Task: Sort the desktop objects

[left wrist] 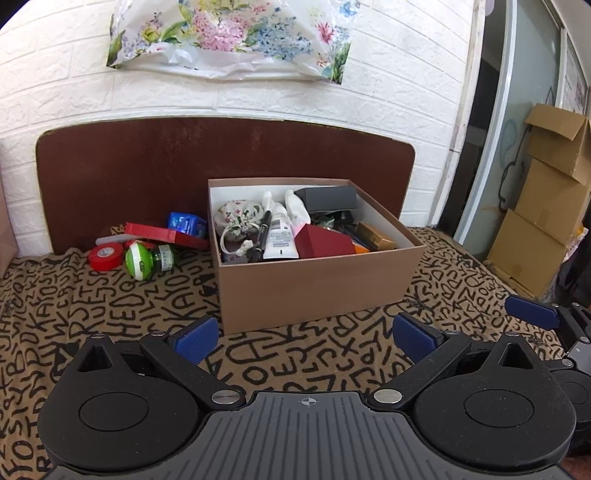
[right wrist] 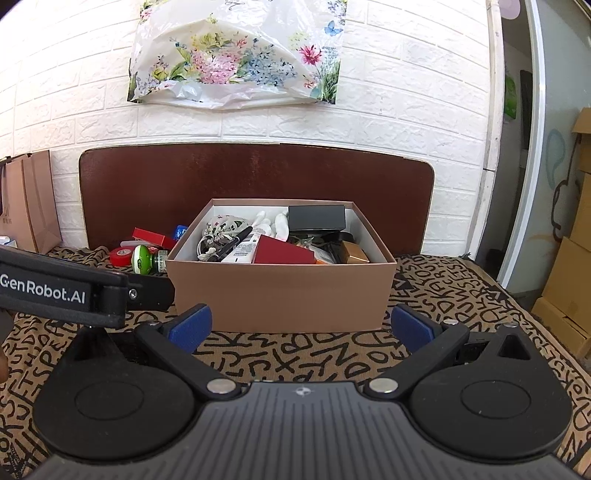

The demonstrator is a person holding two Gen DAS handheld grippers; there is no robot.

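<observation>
Left tool [left wrist: 306, 338]: nearest the lens, blue-padded fingers spread wide, nothing between them, low over the letter-printed brown cloth [left wrist: 110, 302] on the surface.
Right tool [right wrist: 301, 326]: likewise released and empty, facing the box front.
Brown cardboard box [left wrist: 314, 280]: open-topped, standing on the cloth just ahead of both tools.
Box contents: white tube [left wrist: 279, 236], dark red box [left wrist: 323, 242], black box [left wrist: 327, 197], floral drawstring pouch [left wrist: 240, 218], black pen [left wrist: 263, 230], gold box [left wrist: 375, 236], all piled together.
Loose items left of box: red tape roll [left wrist: 105, 256], green-and-white round jar [left wrist: 139, 261] on its side, flat red box [left wrist: 166, 235], blue packet [left wrist: 187, 223].
Surroundings: dark brown board [left wrist: 147, 162] against a white brick wall [left wrist: 388, 92]; floral plastic bag [left wrist: 236, 33] hanging above.
</observation>
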